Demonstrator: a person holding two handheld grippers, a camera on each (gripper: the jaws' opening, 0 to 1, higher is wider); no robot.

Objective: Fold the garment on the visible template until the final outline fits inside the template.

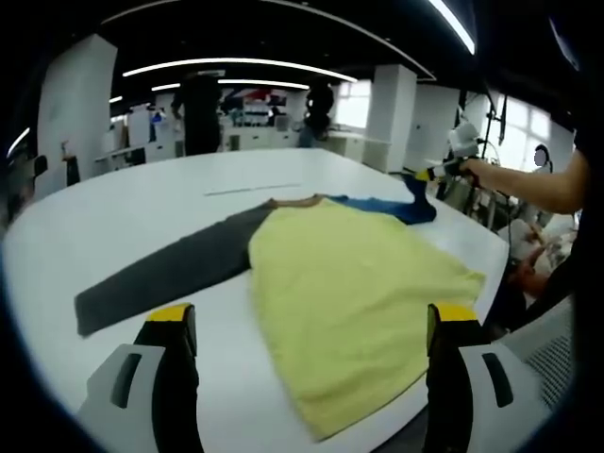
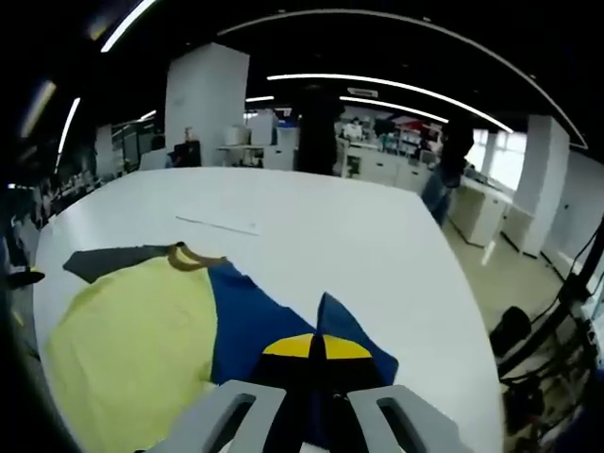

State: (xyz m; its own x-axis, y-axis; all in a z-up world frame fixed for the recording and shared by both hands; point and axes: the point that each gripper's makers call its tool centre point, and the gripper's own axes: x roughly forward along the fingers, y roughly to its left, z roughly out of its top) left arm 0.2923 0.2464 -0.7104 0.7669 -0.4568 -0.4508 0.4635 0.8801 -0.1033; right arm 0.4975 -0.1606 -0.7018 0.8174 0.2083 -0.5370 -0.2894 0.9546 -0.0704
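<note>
Yellow shirt (image 1: 349,302) on white table (image 1: 113,226), left tongs (image 1: 311,330) wide, right tongs (image 2: 316,349) pinching blue sleeve (image 2: 255,321), fingertips meeting.

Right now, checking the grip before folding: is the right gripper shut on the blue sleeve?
Yes: the right gripper has its yellow-tipped jaws pressed together, pinching the blue sleeve into a raised peak.

- You're under bright ceiling strip lights (image 1: 236,64); the white table (image 1: 142,203) is evenly lit w/ soft shadows.
- Window (image 2: 505,156) glare at the far side.
- Fisheye bends the edges; bkgd soft.
</note>
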